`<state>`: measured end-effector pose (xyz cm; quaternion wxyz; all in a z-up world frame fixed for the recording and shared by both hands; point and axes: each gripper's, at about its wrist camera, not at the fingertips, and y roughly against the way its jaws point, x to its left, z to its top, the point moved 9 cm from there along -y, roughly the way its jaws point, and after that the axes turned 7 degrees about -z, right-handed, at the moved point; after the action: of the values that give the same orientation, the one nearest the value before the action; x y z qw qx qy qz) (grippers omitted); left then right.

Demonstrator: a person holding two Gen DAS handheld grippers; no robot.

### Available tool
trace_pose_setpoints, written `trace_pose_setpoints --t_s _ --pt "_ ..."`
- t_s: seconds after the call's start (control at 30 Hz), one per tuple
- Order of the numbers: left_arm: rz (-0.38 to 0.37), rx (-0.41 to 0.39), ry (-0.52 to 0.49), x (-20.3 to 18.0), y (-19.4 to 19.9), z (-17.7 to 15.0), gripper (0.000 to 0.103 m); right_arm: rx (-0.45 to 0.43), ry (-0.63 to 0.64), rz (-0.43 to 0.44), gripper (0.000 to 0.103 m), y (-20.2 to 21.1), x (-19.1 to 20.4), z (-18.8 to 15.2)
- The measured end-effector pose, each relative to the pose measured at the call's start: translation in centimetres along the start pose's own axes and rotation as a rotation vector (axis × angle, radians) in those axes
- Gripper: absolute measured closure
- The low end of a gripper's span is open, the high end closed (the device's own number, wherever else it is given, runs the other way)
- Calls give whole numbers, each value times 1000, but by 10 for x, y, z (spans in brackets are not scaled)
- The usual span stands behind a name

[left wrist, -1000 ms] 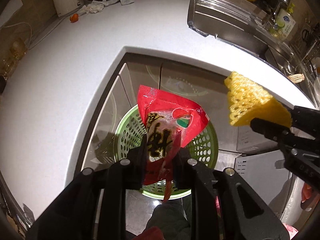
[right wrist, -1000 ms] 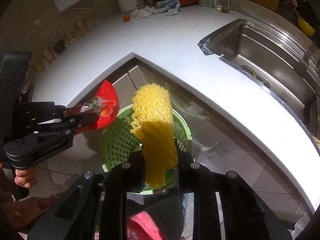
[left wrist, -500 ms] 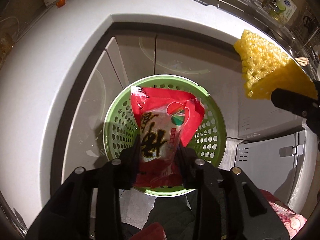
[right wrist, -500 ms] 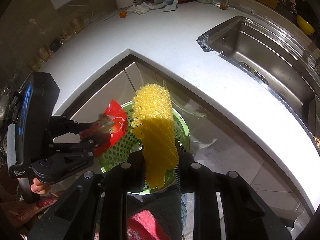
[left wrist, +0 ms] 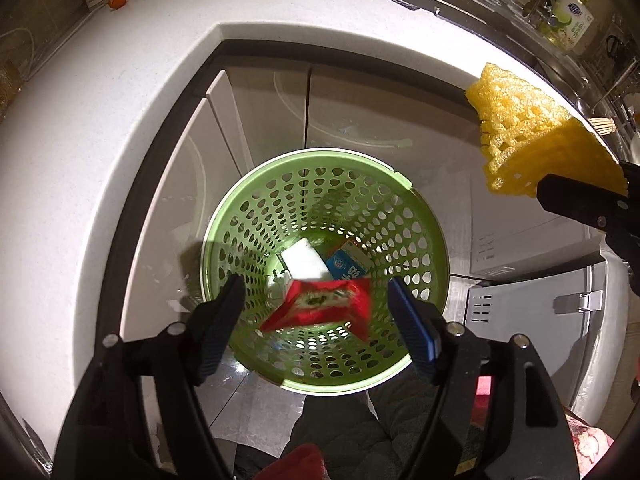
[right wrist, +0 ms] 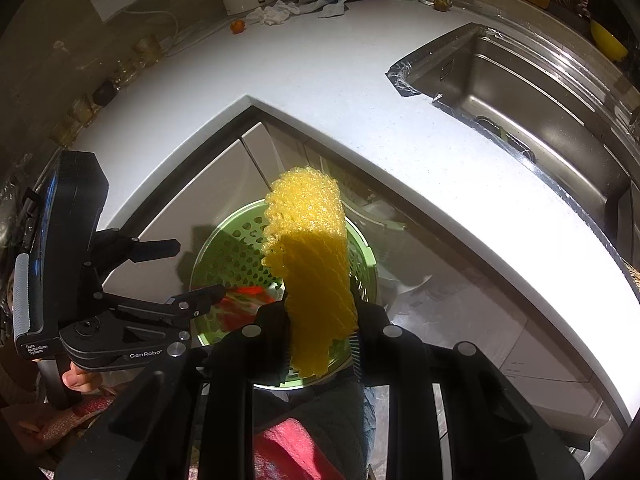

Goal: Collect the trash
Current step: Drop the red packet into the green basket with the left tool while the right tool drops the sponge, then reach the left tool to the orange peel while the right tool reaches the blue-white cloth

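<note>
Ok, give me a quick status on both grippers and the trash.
Left gripper open, red wrapper blurred inside green basket. Right gripper shut on yellow foam net, above basket. Nothing blocking the basket.

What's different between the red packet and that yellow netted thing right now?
The red packet is loose, blurred, inside the green basket; the yellow foam net is clamped in the right gripper above it. The packet is glossy, printed; the net is plain mesh. The left gripper is open.
</note>
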<state>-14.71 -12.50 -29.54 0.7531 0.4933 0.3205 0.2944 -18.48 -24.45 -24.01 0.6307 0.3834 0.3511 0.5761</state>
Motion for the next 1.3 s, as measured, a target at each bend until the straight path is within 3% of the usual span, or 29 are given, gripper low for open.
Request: trace_pose_setpoints --t_s 0.2,0.4,0.57,0.63,0.67,0.7,0.87,0.97,1.07,1.3 --pt "2 -49 12 3 14 8 25 3 0 4 78 -2 3 0" --pt "38 -238 33 19 77 25 11 13 37 38 78 -11 17 -5" --pt "89 -312 84 39 113 31 8 50 73 77 77 -31 40 -14" --pt "128 -325 92 47 118 33 8 71 90 92 66 -41 50 -19" --pt "136 -327 95 48 120 35 8 79 97 95 47 -46 55 -21" --pt "142 -326 102 51 121 35 8 87 101 97 37 -50 58 -23" --pt "151 -314 136 59 123 29 8 103 115 100 19 -60 68 -24" --pt "156 -319 140 60 124 30 8 82 117 95 17 -52 67 -16" --pt "154 -329 149 60 126 36 8 35 111 84 8 -38 61 -2" --pt "152 -349 161 58 131 55 8 -83 93 88 3 6 41 38"
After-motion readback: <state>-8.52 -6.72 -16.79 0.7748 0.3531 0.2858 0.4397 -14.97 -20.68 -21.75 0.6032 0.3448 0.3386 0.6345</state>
